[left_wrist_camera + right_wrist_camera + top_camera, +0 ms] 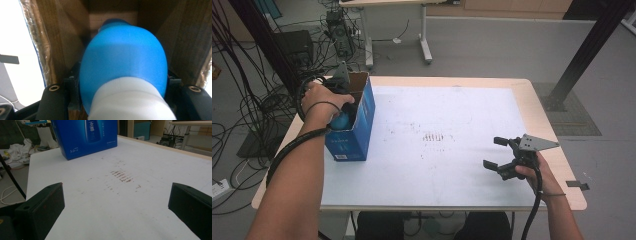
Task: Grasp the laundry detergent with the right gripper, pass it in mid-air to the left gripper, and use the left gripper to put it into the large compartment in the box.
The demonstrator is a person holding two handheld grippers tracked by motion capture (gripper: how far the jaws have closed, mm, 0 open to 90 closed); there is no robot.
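A blue cardboard box (357,131) stands open-topped at the table's left side, and its printed blue face (87,135) shows far off in the right gripper view. My left gripper (124,100) reaches down into the box's brown inside (57,45), shut on a rounded blue object with a white end (125,60). That blue object (343,120) shows just at the box mouth under my left hand. My right gripper (493,152) rests low over the white sheet at the right; in its own view the right gripper (116,205) is open with nothing between the jaws.
A white sheet (462,105) covers the wooden table, with brown smear marks (434,136) mid-table. A strip of black tape (577,184) lies at the right edge. Cables (247,110) crowd the floor at left; a desk leg (425,42) stands behind.
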